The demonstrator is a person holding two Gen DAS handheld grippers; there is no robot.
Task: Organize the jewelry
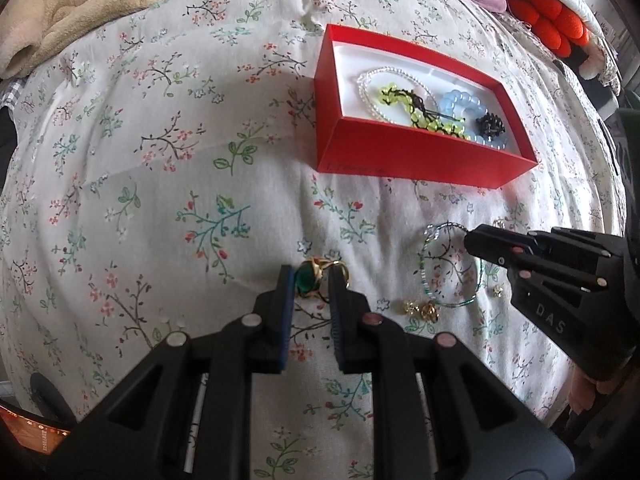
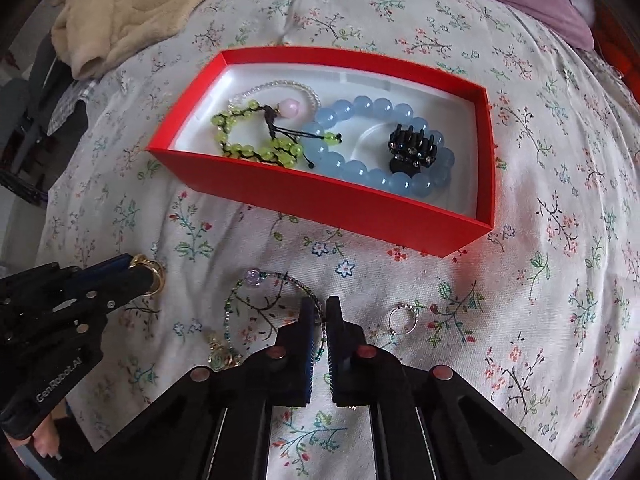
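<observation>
While the red box (image 2: 320, 208) sits open at upper centre of the right wrist view, we note it already takes the bulky pieces: blue beads (image 2: 360, 168), green beads (image 2: 256, 148), a clear strand (image 2: 280, 86) and a black clip (image 2: 412, 148). Small items lie loose on the floral sheet (image 1: 160, 160) below it, presumably awaiting transfer.

Left gripper (image 1: 312, 284), lower centre of its own view: jaws brought in around the green-stone ring (image 1: 308, 280), pads at either side of the stone. We judge it gripped, though contact on the left pad is hard to confirm. The gold band pokes out past the tip, seen at left of the right view.

Right gripper (image 2: 320, 308), lower centre of its view: jaws nearly together with the thin bracelet (image 2: 256, 280) cord running between them. We read this as a pinch on the cord; it lies flat, so a tip grip suits it.

Also on the sheet: a gold charm (image 1: 420, 310) beside the bracelet and a silver ring (image 2: 402, 320) just right of the right gripper.

Both grabs sit near the box's front wall, so each lift should be short.
</observation>
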